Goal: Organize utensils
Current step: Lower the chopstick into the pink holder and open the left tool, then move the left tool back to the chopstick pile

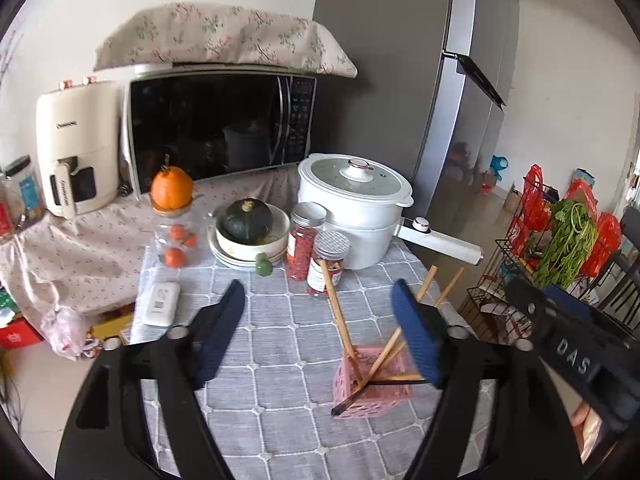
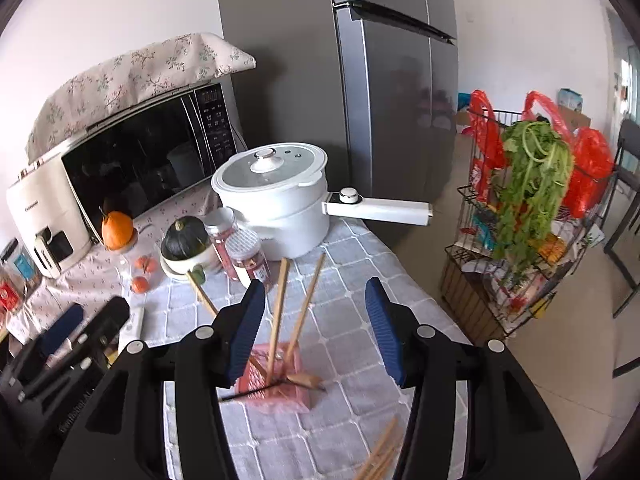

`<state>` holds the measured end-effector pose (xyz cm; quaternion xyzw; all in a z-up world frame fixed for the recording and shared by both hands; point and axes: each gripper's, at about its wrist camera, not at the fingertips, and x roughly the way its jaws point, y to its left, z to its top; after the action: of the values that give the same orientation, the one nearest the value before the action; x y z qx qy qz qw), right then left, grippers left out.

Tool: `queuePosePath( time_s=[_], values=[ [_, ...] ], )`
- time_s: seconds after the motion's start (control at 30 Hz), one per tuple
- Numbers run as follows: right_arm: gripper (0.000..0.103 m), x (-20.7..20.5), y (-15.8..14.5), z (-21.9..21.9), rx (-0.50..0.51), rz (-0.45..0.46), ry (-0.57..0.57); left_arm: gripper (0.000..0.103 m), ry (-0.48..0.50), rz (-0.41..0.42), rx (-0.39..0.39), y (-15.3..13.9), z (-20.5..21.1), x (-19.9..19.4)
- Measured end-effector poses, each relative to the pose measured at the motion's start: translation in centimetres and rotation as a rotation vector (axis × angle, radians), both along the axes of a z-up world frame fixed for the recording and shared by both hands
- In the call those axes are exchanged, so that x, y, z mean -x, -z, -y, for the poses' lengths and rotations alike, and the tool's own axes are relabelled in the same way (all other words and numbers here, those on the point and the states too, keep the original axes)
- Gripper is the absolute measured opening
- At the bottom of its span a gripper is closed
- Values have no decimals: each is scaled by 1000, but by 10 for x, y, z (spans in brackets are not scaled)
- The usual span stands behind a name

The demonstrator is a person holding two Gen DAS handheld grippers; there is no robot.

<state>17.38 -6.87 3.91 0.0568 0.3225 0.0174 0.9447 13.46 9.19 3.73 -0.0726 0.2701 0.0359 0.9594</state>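
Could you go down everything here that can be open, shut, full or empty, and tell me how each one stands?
Left tongs: open, holding nothing.
Right tongs: open, holding nothing.
Pink basket: upright, chopsticks leaning inside.
White pot: lid on.
Microwave: door shut.
Fridge: doors shut.
Red-filled jar: capped.

Table under grey quilted cloth (image 1: 280,344); pink basket (image 1: 372,392), white pot (image 1: 352,216), two jars (image 1: 316,248), stacked plates (image 1: 236,258)

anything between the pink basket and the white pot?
Two red-filled jars stand nearer the white pot; otherwise bare tablecloth from the pink basket, left wrist view.
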Motion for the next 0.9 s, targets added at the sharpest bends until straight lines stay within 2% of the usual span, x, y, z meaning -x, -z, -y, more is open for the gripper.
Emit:
queuePosePath(
  time_s=[0.23,0.4,0.6,0.9],
  values=[
    [78,43,17,12,67,0,59,83,-8,-41,-62,15,10,30],
    [87,65,36,28,67,-46,102,91,-10,-72,-67,30,15,53],
    [96,90,61,52,42,-110,130,96,11,-132,-79,48,27,70],
    [96,118,118,105,-2,-281,192,96,96,-303,-128,99,66,75]
  ],
)
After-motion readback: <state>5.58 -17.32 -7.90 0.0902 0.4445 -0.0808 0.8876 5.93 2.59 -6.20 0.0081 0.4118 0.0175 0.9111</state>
